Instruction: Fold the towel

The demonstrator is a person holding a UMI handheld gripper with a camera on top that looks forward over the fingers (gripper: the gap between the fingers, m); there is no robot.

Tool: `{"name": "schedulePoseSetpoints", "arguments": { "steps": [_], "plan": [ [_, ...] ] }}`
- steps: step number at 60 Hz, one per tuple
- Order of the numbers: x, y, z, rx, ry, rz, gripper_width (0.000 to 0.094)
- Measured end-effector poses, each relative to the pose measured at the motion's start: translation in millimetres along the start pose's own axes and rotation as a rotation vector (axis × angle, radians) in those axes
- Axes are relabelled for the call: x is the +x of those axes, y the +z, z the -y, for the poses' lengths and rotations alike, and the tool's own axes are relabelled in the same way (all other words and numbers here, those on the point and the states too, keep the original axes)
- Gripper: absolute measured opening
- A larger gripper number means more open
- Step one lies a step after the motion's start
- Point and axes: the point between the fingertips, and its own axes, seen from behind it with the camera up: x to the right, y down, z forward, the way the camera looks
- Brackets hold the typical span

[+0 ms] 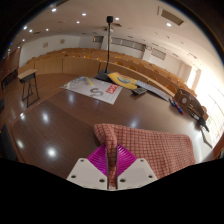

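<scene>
A red and white checked towel (150,146) lies on the dark glossy table (50,125), spread just ahead of my fingers and off to the right. My gripper (111,168) is shut on the towel's near edge: a strip of the cloth runs between the two magenta pads (99,159), which meet with no gap. The white finger bodies (88,173) sit below.
Beyond the towel, a white sheet or book with a red mark (93,89) lies on the table. A yellow object (127,80) and a black stand with a pole (109,45) are farther back. A dark bag (188,101) sits at the far right. A chair (27,83) stands at the left.
</scene>
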Motion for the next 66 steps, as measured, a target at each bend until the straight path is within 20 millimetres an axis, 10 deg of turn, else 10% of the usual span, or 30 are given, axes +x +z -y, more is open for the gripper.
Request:
{"name": "schedulePoseSetpoints", "arguments": {
  "steps": [17, 30, 40, 55, 66],
  "plan": [
    [-18.6, -12.5, 15.0, 0.004, 0.111, 0.113, 0.0047],
    [-27.4, -75.1, 94.9, 0.129, 0.324, 0.333, 0.0047],
    [41.2, -85.8, 121.0, 0.196, 0.427, 0.344, 0.0047],
    [163.0, -14.8, 41.4, 0.085, 0.425, 0.147, 0.0079],
    [242.1, -6.7, 5.9, 0.085, 0.361, -0.032, 0.0594]
  ]
}}
